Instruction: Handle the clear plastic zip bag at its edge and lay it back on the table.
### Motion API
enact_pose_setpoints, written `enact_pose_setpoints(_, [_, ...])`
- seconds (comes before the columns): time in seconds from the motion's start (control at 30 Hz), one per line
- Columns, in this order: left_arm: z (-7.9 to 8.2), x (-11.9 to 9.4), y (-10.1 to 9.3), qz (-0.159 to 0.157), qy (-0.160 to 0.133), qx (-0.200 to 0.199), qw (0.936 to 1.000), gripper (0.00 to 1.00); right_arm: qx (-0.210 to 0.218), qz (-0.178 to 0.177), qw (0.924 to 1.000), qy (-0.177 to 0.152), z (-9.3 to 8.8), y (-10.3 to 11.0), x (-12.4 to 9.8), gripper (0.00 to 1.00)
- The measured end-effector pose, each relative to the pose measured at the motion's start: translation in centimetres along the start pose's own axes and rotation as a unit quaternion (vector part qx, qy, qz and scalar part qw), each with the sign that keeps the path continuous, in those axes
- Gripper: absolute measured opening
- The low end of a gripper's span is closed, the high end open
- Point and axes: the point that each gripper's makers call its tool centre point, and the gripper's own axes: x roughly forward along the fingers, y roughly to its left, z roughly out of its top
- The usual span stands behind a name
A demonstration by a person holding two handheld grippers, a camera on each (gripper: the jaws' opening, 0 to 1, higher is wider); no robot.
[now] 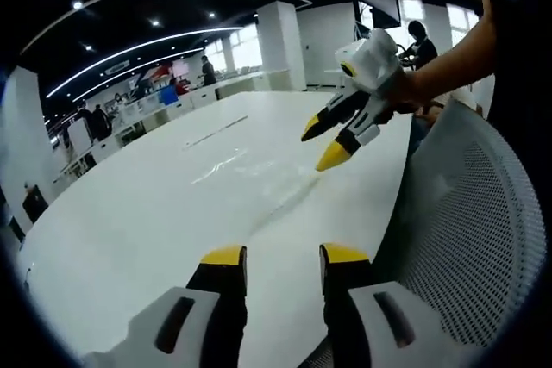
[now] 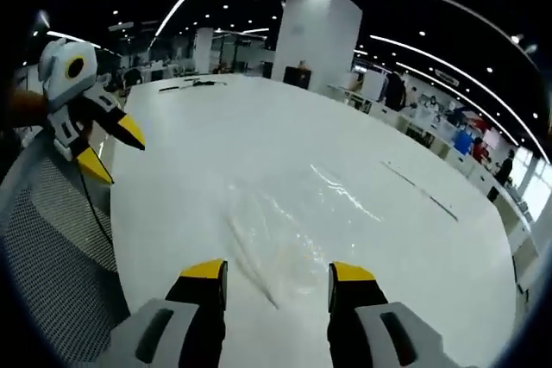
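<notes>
The clear plastic zip bag (image 1: 246, 174) lies flat on the white table (image 1: 129, 230), shiny and slightly wrinkled. In the right gripper view the bag (image 2: 285, 226) lies just ahead of my right gripper (image 2: 278, 271), which is open with nothing between its yellow-tipped jaws. My left gripper (image 1: 285, 256) is also open and empty, low over the table's near edge. The right gripper (image 1: 321, 146) hovers above the bag's right end, held by a hand. In the right gripper view the left gripper (image 2: 116, 154) hangs at the table's left edge, apart from the bag.
A grey mesh chair back (image 1: 470, 230) stands close against the table edge, also seen as the chair (image 2: 52, 247). A thin dark strip (image 2: 418, 187) lies further out on the table, and dark items (image 2: 194, 84) at its far end. A white pillar (image 2: 315, 36) and people stand beyond.
</notes>
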Motion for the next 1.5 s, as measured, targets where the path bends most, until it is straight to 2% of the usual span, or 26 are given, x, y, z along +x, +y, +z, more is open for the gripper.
enact_pose_setpoints(0.23, [0.1, 0.1, 0.0, 0.000, -0.002, 0.001, 1.0000, 0.41, 0.033, -0.013, 0.9994, -0.005, -0.8, -1.0, -3.0, 0.60])
enact_pose_setpoints(0.4, [0.1, 0.1, 0.0, 0.003, -0.005, 0.000, 1.0000, 0.46, 0.038, -0.022, 0.9990, -0.005, -1.9, -1.6, -5.0, 0.68])
enact_pose_setpoints(0.7, [0.4, 0.0, 0.1, 0.007, -0.010, -0.006, 0.9999, 0.52, 0.063, -0.020, 0.9977, -0.012, -4.0, -0.9, -7.5, 0.78])
enact_pose_setpoints(0.87, [0.8, -0.1, -0.3, -0.005, -0.022, -0.018, 0.9996, 0.58, 0.080, -0.022, 0.9961, -0.030, -4.5, -0.4, -8.1, 0.83])
enact_pose_setpoints(0.97, [0.9, -0.1, -0.3, -0.004, -0.027, -0.020, 0.9994, 0.63, 0.077, -0.021, 0.9963, -0.032, -4.7, 0.1, -8.0, 0.84])
enact_pose_setpoints(1.1, [0.9, -0.1, -0.1, 0.002, -0.029, -0.019, 0.9994, 0.71, 0.076, -0.017, 0.9962, -0.038, -5.2, 0.5, -7.8, 0.92])
enact_pose_setpoints(1.33, [0.8, -0.2, -0.1, 0.001, -0.035, -0.025, 0.9991, 0.77, 0.073, -0.015, 0.9960, -0.049, -4.9, 1.0, -7.8, 1.00])
enact_pose_setpoints(1.5, [0.7, 0.0, -0.1, 0.001, -0.034, -0.028, 0.9990, 0.85, 0.072, -0.015, 0.9963, -0.045, -5.2, 1.0, -7.6, 1.00])
